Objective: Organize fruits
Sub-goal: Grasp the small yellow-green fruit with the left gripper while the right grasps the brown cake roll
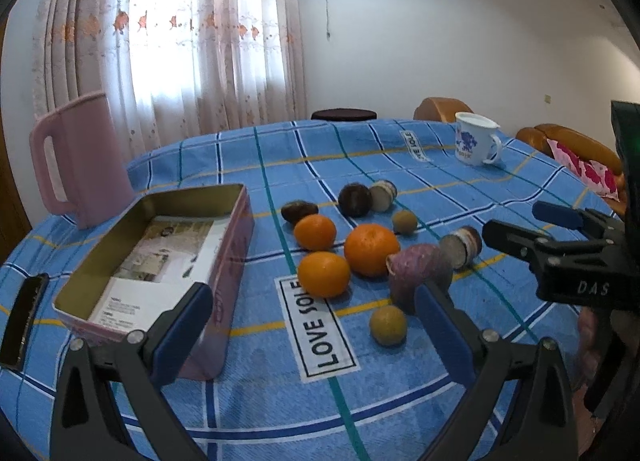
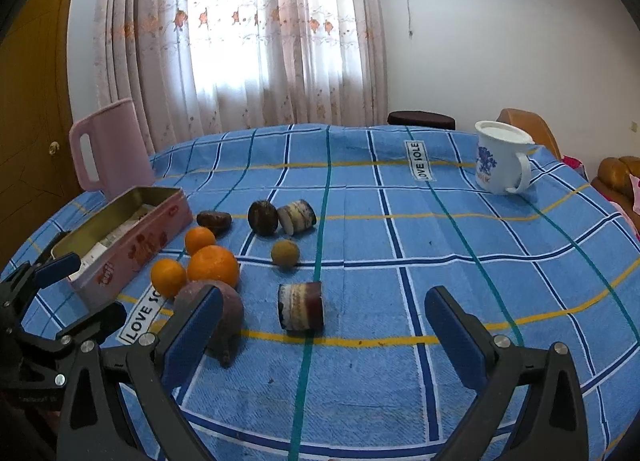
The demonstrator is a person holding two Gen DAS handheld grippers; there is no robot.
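Note:
Three oranges point(image 1: 372, 249) point(image 2: 213, 266) lie in a cluster on the blue checked cloth, right of an open pink tin box point(image 1: 232, 229) point(image 2: 152, 237). A purple sweet potato point(image 1: 416, 273) point(image 2: 232, 309) lies beside them, with two small yellow-green fruits point(image 1: 388, 326) point(image 2: 285, 254), two dark brown fruits point(image 1: 355, 200) point(image 2: 263, 218) and two layered cylinders point(image 1: 460, 247) point(image 2: 301, 306) around. My left gripper point(image 1: 314, 301) point(image 2: 80, 289) hovers open near the box and the nearest orange. My right gripper point(image 2: 324, 301) point(image 1: 520, 221) is open in front of the near cylinder. Neither holds anything.
A pink jug point(image 1: 80, 157) point(image 2: 108, 145) stands behind the box at the table's left edge. A white mug with a blue pattern point(image 1: 476, 139) point(image 2: 500, 157) stands at the far right. Printed paper lies inside the box. Chairs and a stool stand beyond the table.

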